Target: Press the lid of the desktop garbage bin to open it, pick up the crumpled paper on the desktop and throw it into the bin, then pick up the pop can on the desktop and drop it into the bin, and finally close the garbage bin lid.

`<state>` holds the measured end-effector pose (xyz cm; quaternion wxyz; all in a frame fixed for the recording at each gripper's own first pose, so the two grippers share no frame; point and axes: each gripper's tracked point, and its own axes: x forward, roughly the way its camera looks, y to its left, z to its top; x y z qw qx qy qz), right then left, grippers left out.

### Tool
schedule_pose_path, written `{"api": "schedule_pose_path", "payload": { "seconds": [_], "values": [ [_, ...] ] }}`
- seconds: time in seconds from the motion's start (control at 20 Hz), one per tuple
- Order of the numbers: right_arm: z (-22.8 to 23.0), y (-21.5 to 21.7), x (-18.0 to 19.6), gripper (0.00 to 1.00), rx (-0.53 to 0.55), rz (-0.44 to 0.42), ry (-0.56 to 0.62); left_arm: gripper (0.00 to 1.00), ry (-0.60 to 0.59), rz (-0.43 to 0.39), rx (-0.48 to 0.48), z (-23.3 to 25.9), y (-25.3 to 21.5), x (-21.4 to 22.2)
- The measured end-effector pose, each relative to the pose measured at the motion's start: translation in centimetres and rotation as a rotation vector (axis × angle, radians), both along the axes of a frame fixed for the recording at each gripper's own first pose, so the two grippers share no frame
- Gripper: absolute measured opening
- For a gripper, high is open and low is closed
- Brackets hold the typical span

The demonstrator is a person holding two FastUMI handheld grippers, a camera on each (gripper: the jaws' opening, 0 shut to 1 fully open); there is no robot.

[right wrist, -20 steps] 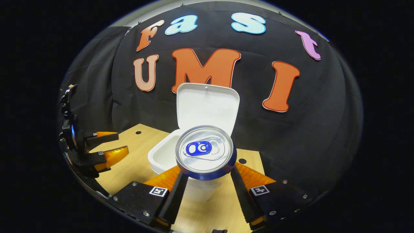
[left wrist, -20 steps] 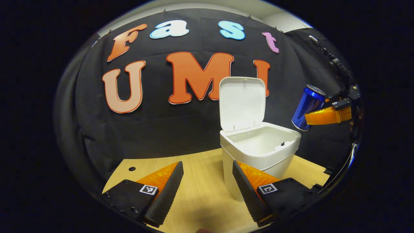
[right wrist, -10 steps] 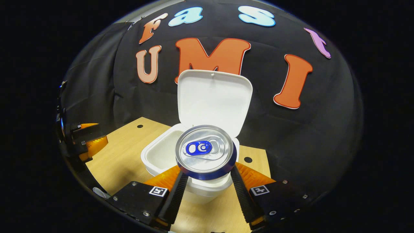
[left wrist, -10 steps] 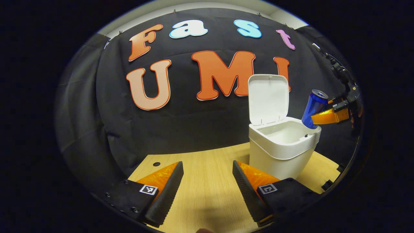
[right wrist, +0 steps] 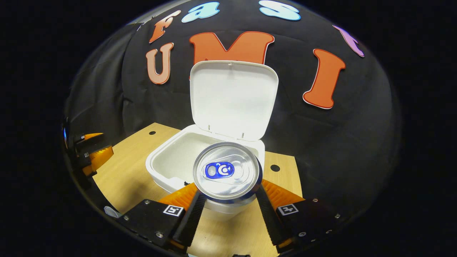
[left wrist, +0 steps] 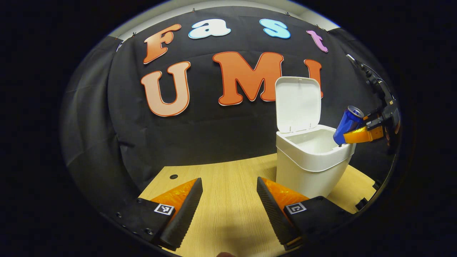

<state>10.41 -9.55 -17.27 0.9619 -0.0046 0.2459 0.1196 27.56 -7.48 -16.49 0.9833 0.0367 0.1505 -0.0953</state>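
Evidently no brand shows on the pop can [right wrist: 226,171].

Both views are evenly and fairly brightly lit from above, sharp across the middle. Fisheye bending curves the counter [left wrist: 228,200] edge and wall, squeezing things near the rim. The can [right wrist: 226,170] top shows soft glare in the right gripper view. The white bin [left wrist: 310,157] interior looks bright, not blown out. A faint shadow lies on the counter at the bottom.
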Motion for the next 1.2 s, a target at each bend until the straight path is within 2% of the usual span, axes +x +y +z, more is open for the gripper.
{"api": "schedule_pose_path", "payload": {
  "seconds": [0.45,0.85,1.1,1.2],
  "values": [
    [2.3,-0.3,1.3,0.82,0.0,-0.007,-0.046,0.97,-0.005,0.025,-0.014,0.0,1.4,-0.5],
    [8.1,1.2,4.5,0.82,0.002,0.011,-0.158,0.97,-0.001,0.068,-0.026,0.0,4.1,-0.3],
    [12.7,1.9,7.2,0.82,-0.025,0.017,-0.247,0.95,0.011,0.107,-0.031,-0.6,6.2,-0.6],
    [15.2,2.0,8.6,0.82,-0.029,0.016,-0.291,0.97,0.011,0.127,-0.029,-0.7,7.2,-0.7]
  ]
}}
